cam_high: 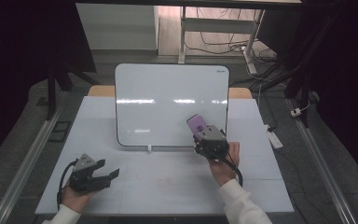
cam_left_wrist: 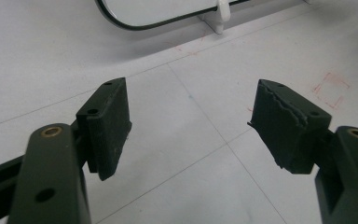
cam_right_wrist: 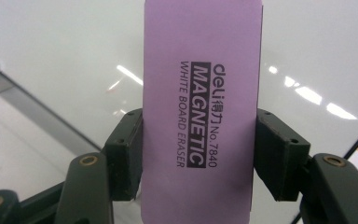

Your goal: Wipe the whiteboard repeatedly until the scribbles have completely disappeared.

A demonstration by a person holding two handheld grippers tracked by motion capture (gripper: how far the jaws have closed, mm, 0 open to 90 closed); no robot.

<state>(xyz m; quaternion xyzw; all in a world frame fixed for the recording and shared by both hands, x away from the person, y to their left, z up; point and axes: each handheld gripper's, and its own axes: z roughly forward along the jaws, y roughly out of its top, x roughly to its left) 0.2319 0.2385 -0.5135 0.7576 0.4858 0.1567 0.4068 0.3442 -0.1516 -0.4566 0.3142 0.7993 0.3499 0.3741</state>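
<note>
Two grippers, one eraser, one board

Hidden/cut off: right gripper [cam_high: 204, 134] covers the eraser's [cam_high: 196, 123] near end in the high view; its own view cuts the eraser top and bottom. Print on it reads "MAGNETIC WHITE BOARD ERASER". Can't tell whether the eraser touches the board [cam_high: 168, 100] or sits just off it. Board's far-right logo too small to read. Room edges left and right are black, nothing readable there.

Grip: right jaws clamped on the eraser's long sides, pads [cam_right_wrist: 126, 154] flat against it. Eraser is in front of the board's lower right area, tilted, purple face toward the camera. Left gripper [cam_high: 103, 174] sits near-left on the table [cam_high: 261, 186], jaws apart, nothing between them; one pad [cam_left_wrist: 279, 123] has a chipped edge.

Surface/room: white table with thin seam lines and a faint red square [cam_left_wrist: 331, 88] mark. Board stands upright on a small white foot [cam_high: 149, 149], glossy, with light streaks reflected. Grey floor beyond, desk legs and loose cables [cam_high: 223, 44] far back, rails along both sides.

Room: eraser is near the board's right and bottom edges; board face to its left is open. Left gripper is well apart from the board.
</note>
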